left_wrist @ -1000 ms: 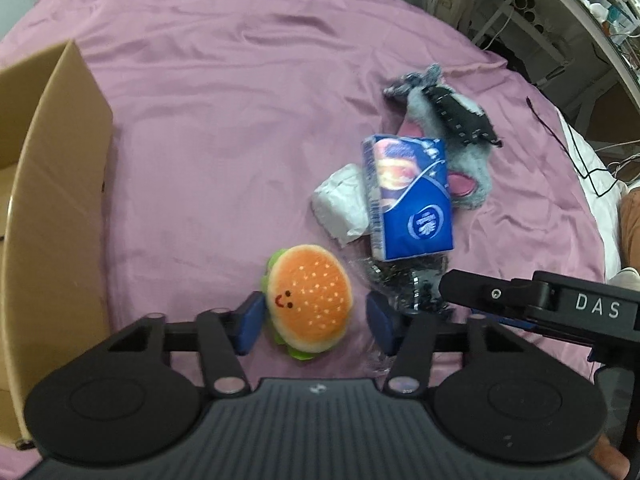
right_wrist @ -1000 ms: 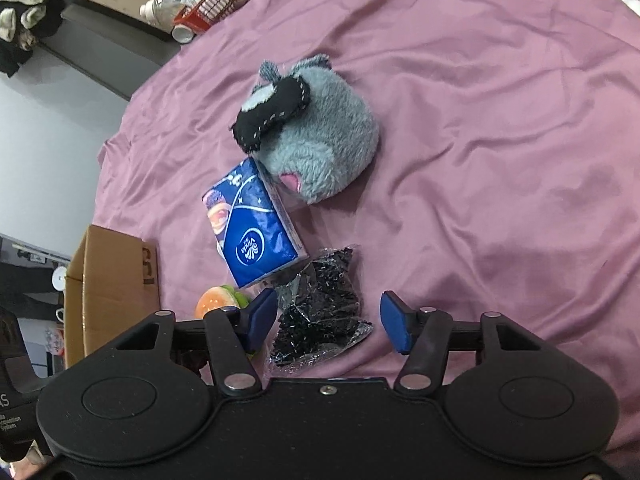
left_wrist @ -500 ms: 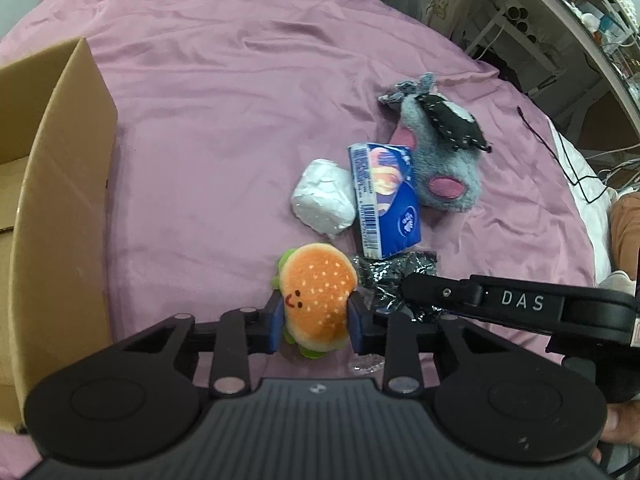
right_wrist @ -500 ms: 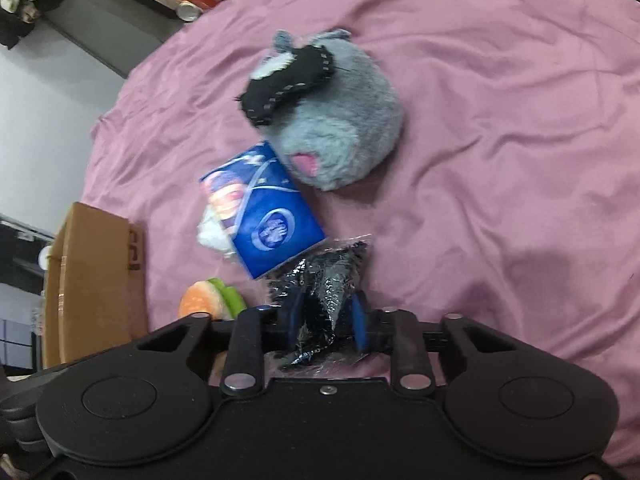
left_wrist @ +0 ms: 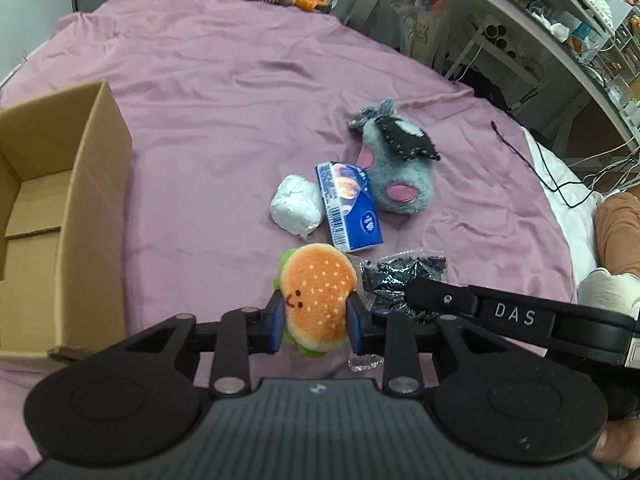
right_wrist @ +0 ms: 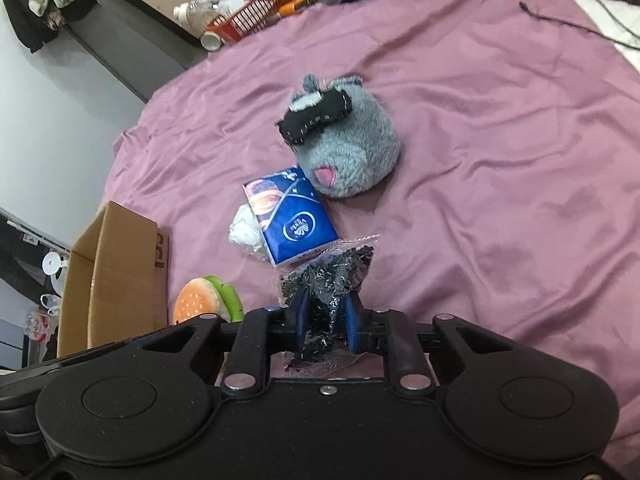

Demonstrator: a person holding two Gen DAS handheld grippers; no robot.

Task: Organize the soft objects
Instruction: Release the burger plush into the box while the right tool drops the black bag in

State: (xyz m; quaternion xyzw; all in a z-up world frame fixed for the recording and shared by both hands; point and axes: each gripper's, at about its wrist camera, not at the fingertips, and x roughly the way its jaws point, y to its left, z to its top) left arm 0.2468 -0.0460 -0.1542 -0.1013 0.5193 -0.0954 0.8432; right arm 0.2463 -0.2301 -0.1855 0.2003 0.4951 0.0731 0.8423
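So, going left to right with the cardboard box [left_wrist: 68, 200] as the anchor: it sits open at the far left of the purple bedsheet [left_wrist: 224, 80], and it looks empty inside from what the left wrist view shows. Just to the right of the box, the left gripper [left_wrist: 316, 322] is clamped on the burger plush [left_wrist: 316, 296], blue pads squeezing both sides. It seems raised a bit off the sheet, though I can't tell for sure.

Further right of the box is the loose pile: a white wrapped bundle [left_wrist: 297, 204], a blue tissue pack [left_wrist: 350, 204] touching it, then the grey plush toy [left_wrist: 394, 174] leaning against the pack's far end. Farthest from the box, the right gripper [right_wrist: 325, 318] is pinched tight on the bag of black bits [right_wrist: 326, 280], plastic bunched up between the pads.

My read: both grabs are done and this is the carry step. Next move calls for swinging the burger over to the box opening and letting go above it, then bringing the bag across. The bag is crinkly and floppy, so it could slip or snag on the tissue pack while lifting. The other three items are left to do.
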